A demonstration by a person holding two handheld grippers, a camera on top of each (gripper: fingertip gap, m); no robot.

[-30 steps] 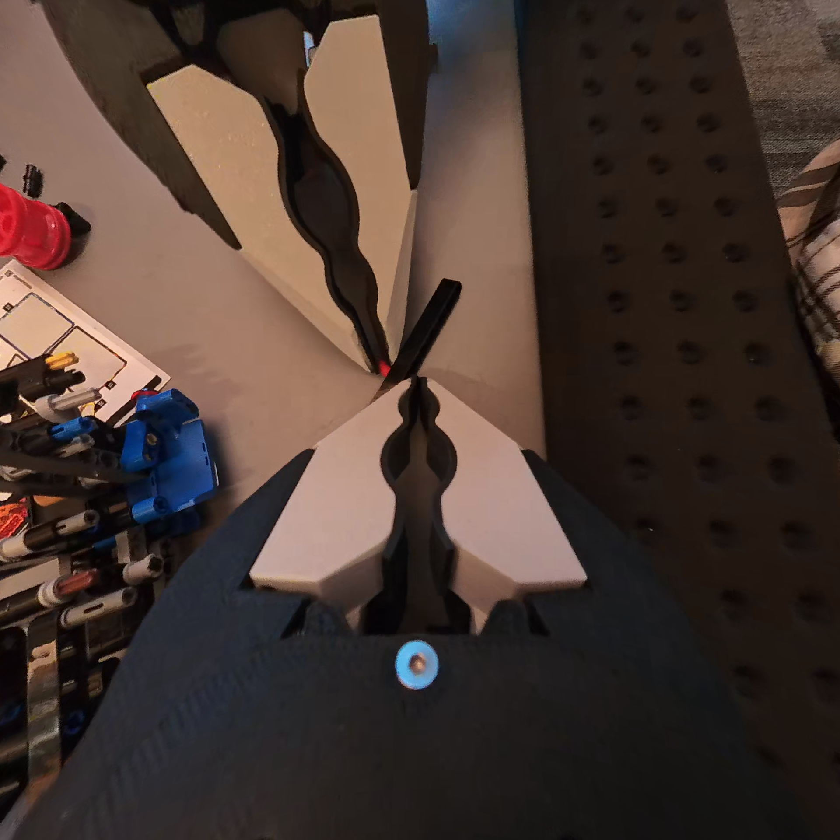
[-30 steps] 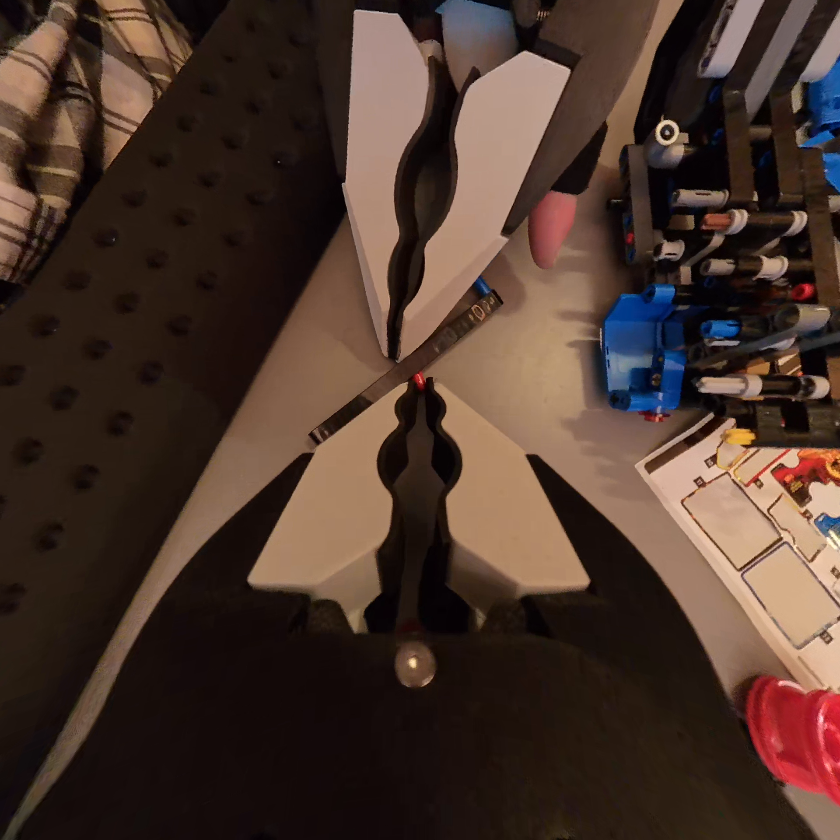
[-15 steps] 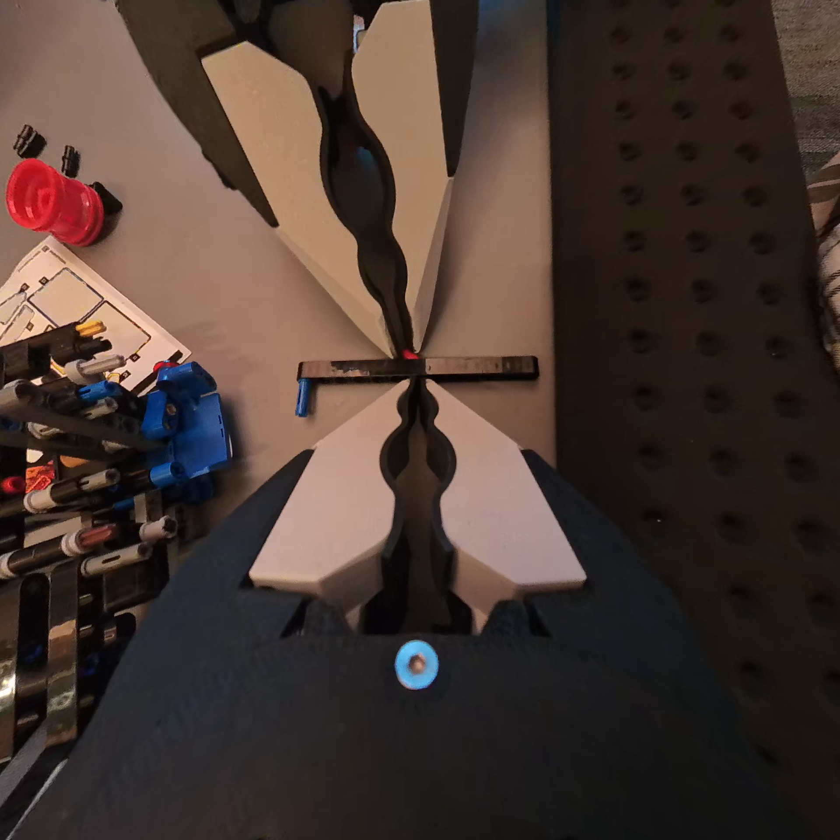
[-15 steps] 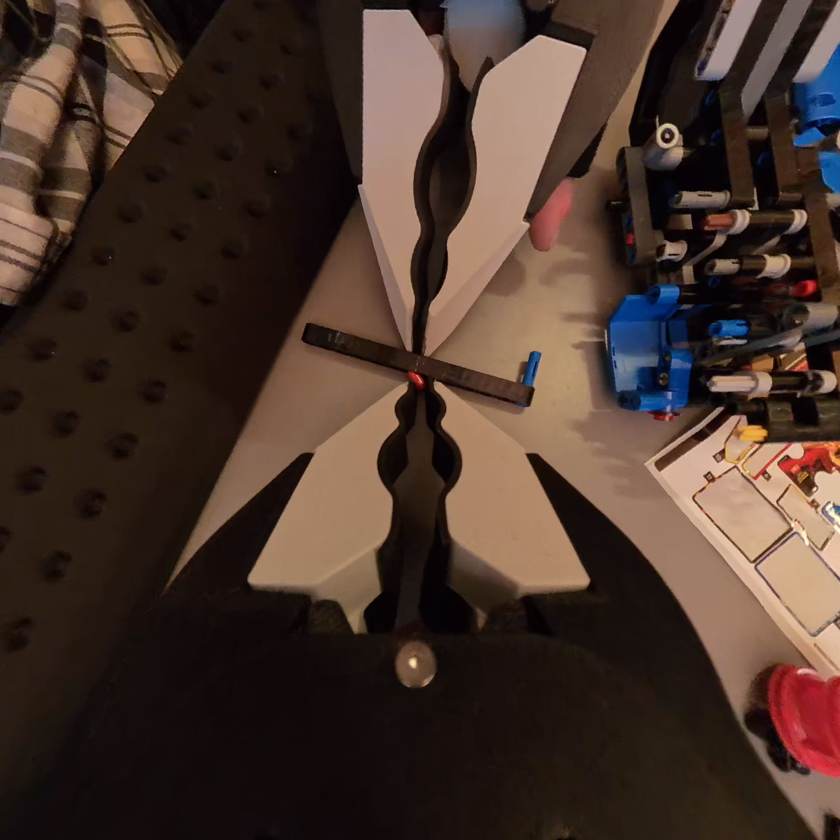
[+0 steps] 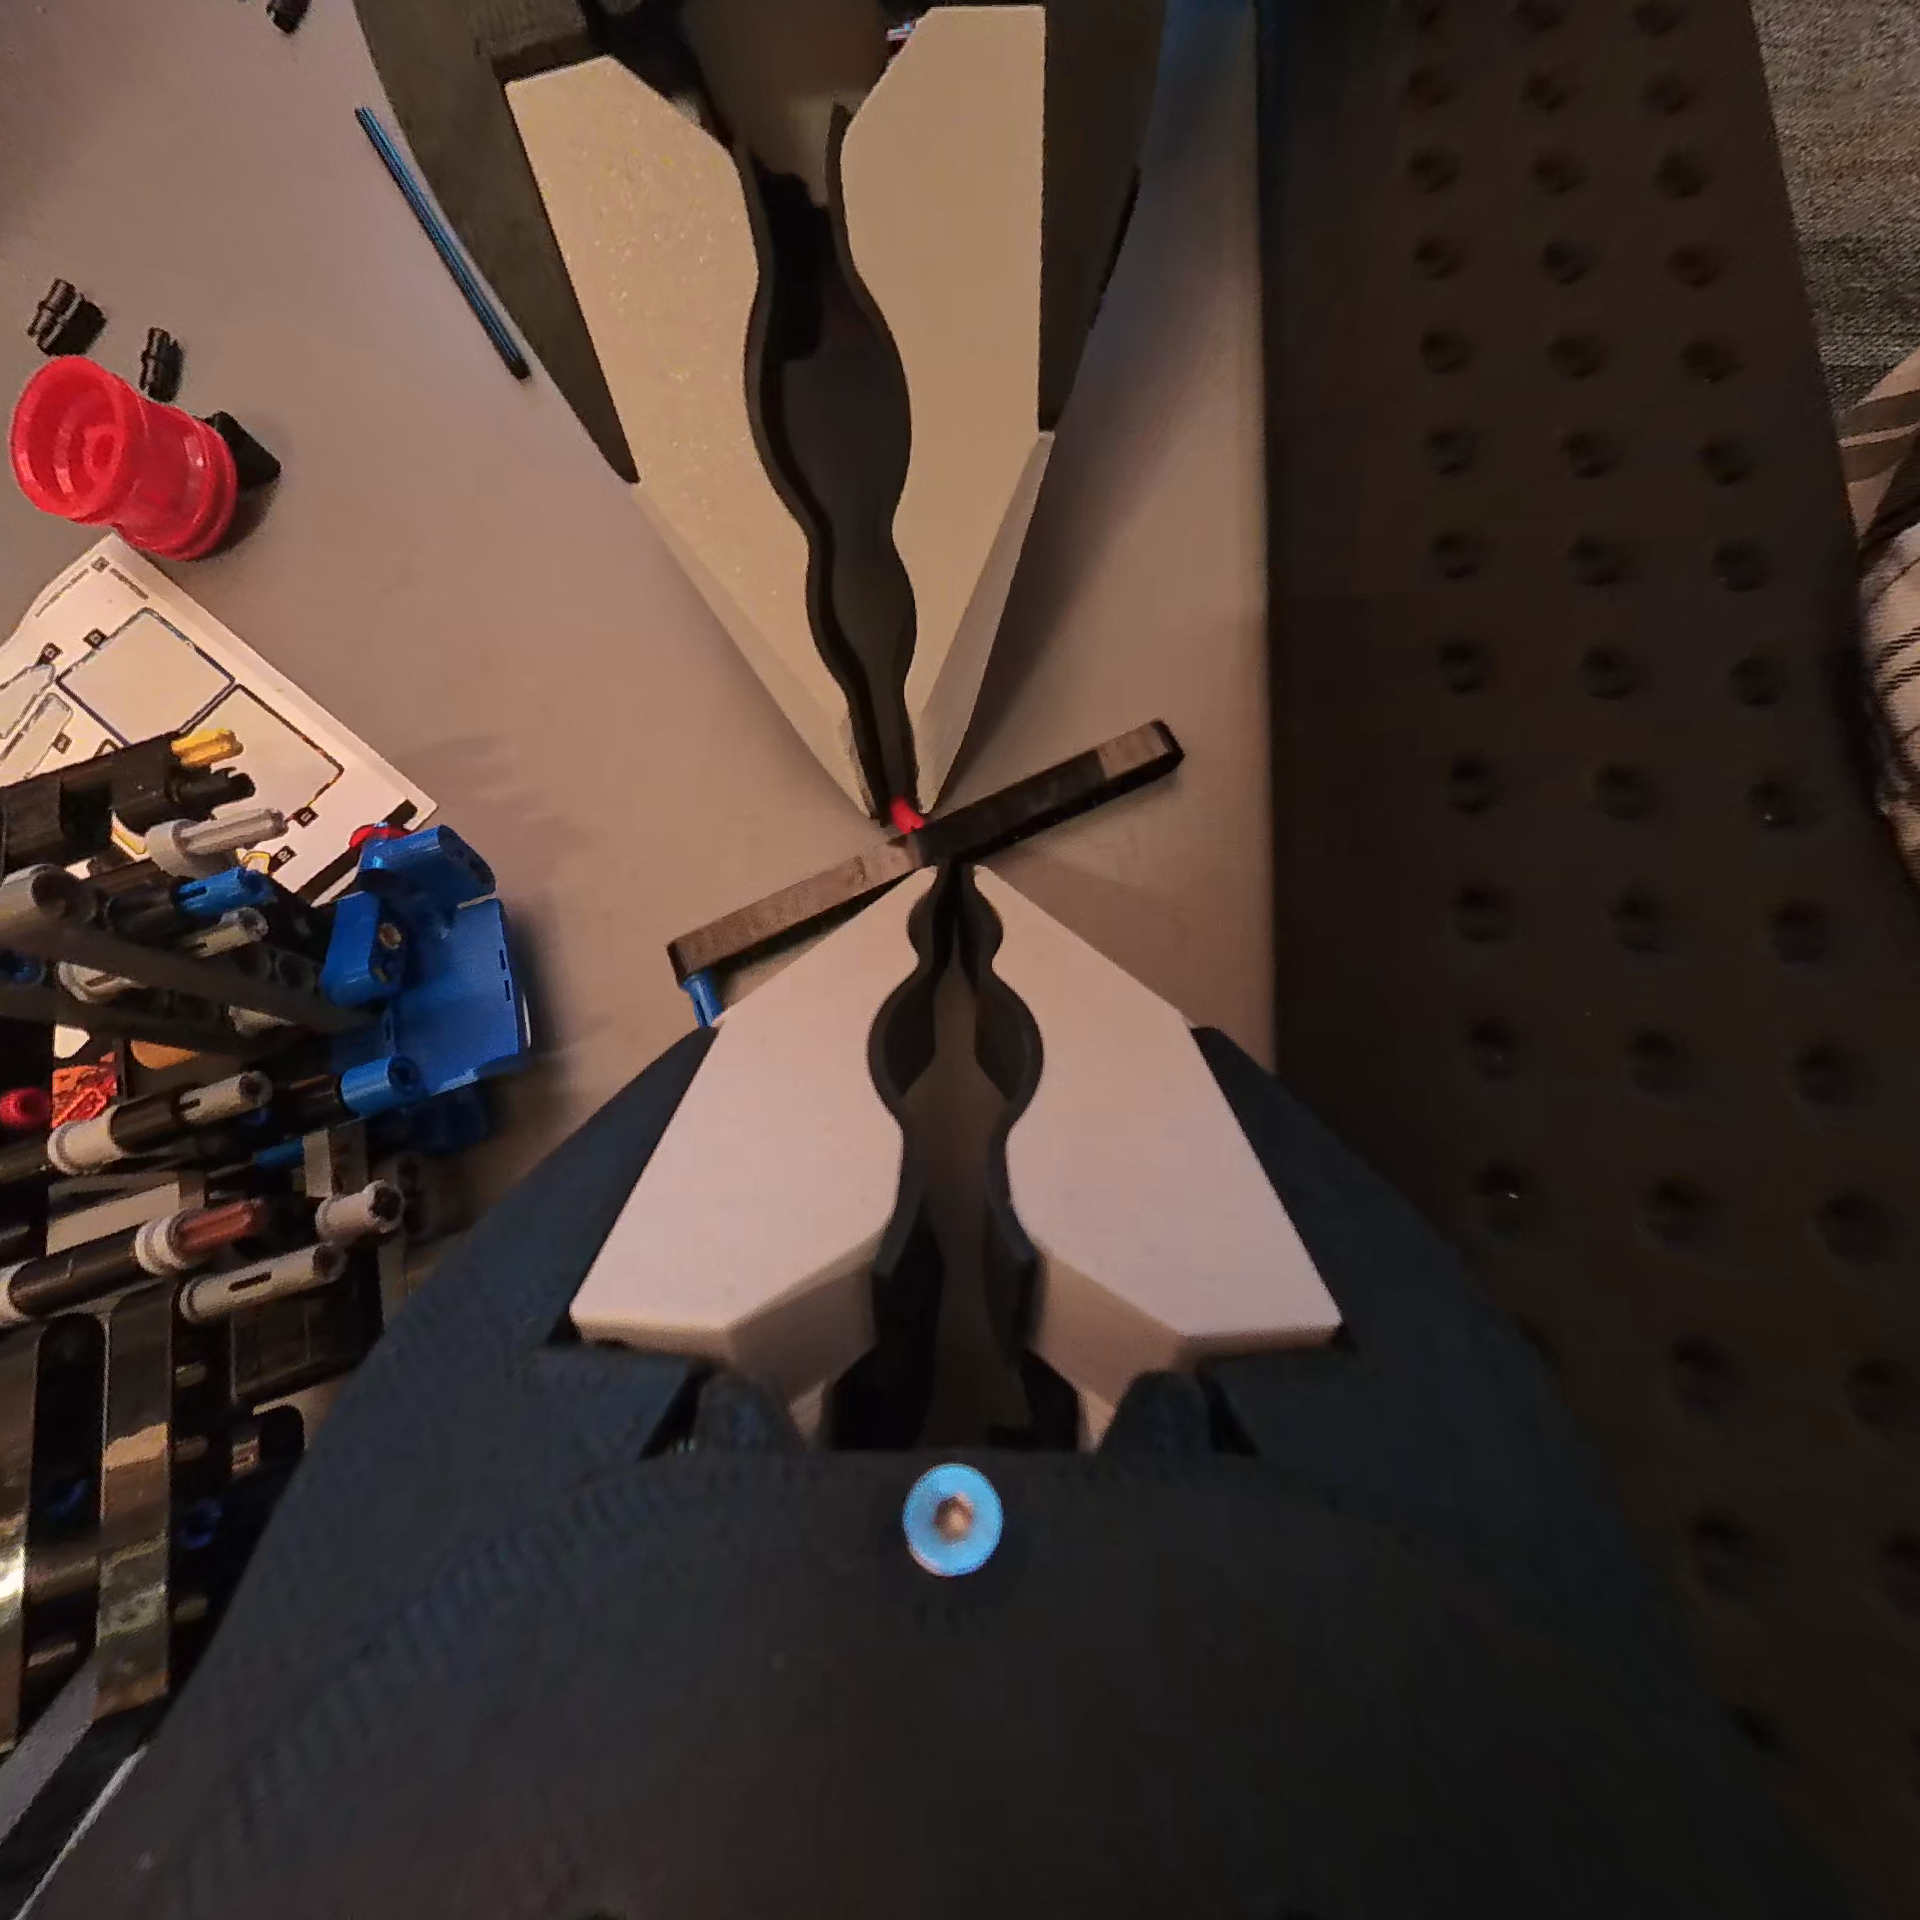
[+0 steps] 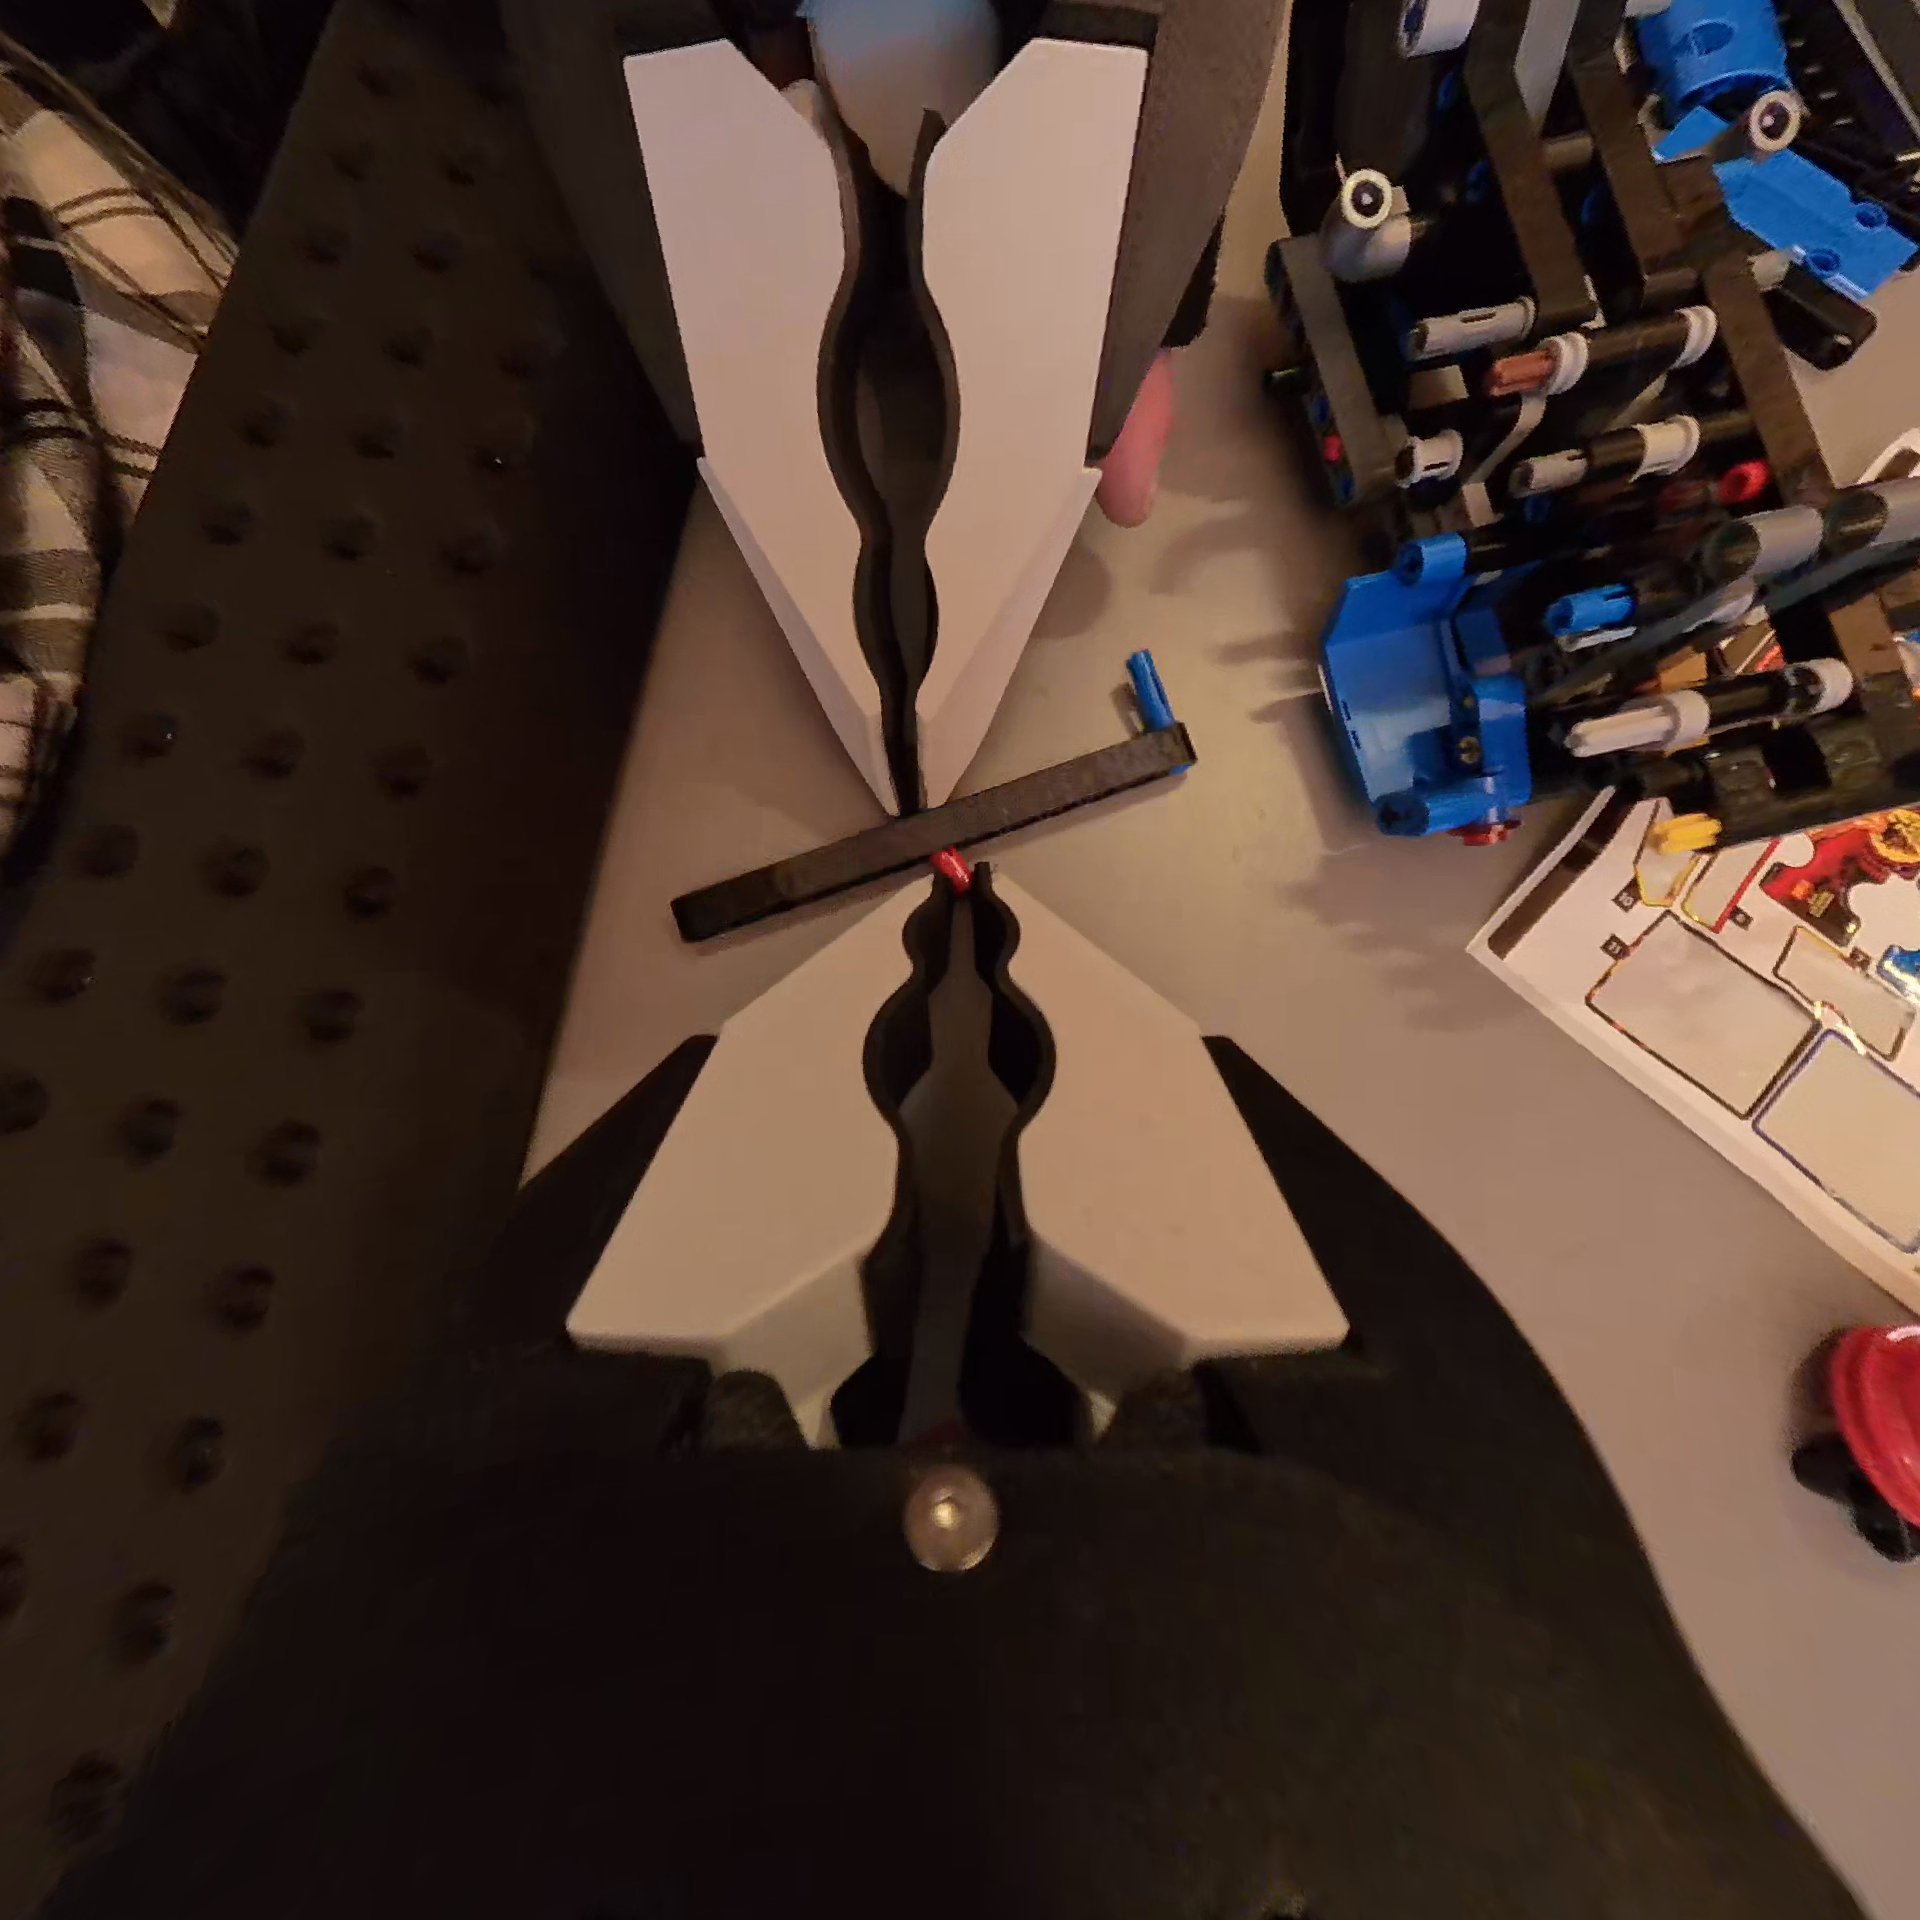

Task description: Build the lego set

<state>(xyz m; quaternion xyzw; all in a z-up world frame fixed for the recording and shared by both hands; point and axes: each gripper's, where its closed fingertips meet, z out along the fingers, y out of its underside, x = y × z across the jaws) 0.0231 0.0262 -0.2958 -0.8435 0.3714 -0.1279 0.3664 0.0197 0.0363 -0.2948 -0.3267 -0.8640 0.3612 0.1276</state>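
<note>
Left wrist view shows our left claw (image 5: pixel 943 873) clenched on the long thin black lego beam (image 5: pixel 1049 800) above the grey tabletop (image 5: pixel 582 644), right claw (image 5: pixel 896 805) pinching a small red pin (image 5: pixel 904 814) that might slip if misaligned.

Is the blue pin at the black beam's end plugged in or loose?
Plugged in: the blue pin juts from the black beam end hole, off the table.

A long black beam (image 6: pixel 930 831) is tilted above the grey table's perforated-mat edge. A blue pin (image 6: pixel 1148 686) sits in one end. A small red pin (image 6: pixel 950 871) meets its middle.
</note>
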